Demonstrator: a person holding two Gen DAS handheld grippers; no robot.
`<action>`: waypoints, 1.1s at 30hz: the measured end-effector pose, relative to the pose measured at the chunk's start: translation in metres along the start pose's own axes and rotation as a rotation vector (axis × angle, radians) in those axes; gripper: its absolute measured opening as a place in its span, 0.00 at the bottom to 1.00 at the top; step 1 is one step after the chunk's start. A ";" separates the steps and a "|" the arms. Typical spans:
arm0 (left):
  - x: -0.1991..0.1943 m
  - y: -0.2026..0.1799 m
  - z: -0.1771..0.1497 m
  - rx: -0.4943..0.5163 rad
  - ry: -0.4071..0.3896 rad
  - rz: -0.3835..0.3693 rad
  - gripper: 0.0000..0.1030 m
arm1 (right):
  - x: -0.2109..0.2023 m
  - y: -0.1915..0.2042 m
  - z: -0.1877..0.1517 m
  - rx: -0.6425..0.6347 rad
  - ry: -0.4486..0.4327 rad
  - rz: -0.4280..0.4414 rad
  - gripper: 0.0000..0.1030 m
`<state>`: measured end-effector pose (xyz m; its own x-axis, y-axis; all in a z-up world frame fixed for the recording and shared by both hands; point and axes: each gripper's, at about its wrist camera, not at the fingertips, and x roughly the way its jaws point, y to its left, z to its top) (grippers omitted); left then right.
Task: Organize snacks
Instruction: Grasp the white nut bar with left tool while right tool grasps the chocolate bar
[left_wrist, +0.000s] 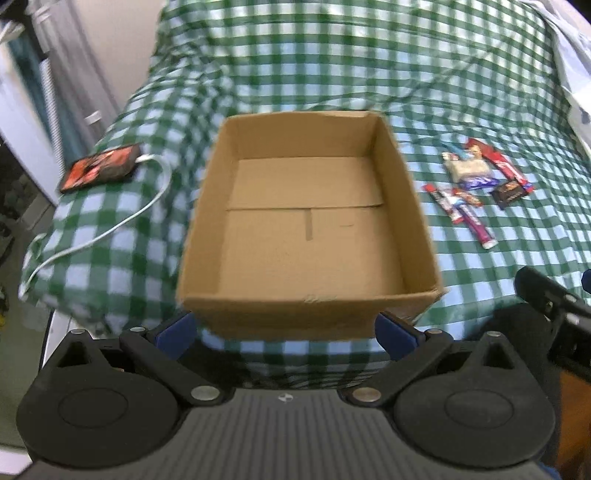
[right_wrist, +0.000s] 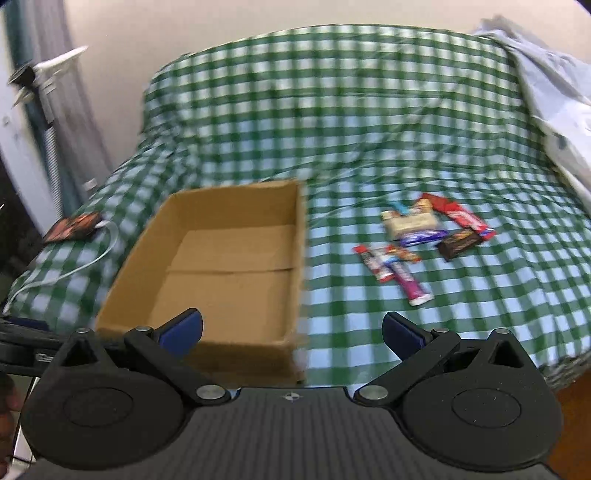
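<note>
So the empty cardboard box (left_wrist: 306, 221) sits near the bed's (left_wrist: 369, 55) front edge as the obvious drop spot, the snacks (right_wrist: 421, 240) lie loose just right of it, and both the left gripper (left_wrist: 288, 328) and right gripper (right_wrist: 291, 328) hover wide open, holding nothing.

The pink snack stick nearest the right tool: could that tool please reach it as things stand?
Probably yes: the pink snack stick lies bare on the checked cloth, beside the cardboard box, and the right tool is open.
</note>
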<state>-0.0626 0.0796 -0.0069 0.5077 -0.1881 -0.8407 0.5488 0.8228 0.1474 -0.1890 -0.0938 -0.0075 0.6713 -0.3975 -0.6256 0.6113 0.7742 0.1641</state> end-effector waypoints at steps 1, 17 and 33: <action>0.002 -0.008 0.006 0.010 0.002 -0.013 1.00 | 0.001 -0.008 0.000 0.015 -0.013 -0.035 1.00; 0.075 -0.160 0.137 0.203 -0.019 -0.078 1.00 | 0.103 -0.218 0.030 0.393 0.013 -0.253 1.00; 0.246 -0.252 0.249 0.248 0.059 -0.081 1.00 | 0.345 -0.283 0.083 0.379 0.065 -0.360 0.99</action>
<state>0.0887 -0.3076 -0.1213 0.4200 -0.2101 -0.8829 0.7357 0.6485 0.1956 -0.0959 -0.4912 -0.2067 0.3711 -0.5643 -0.7374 0.9151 0.3573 0.1870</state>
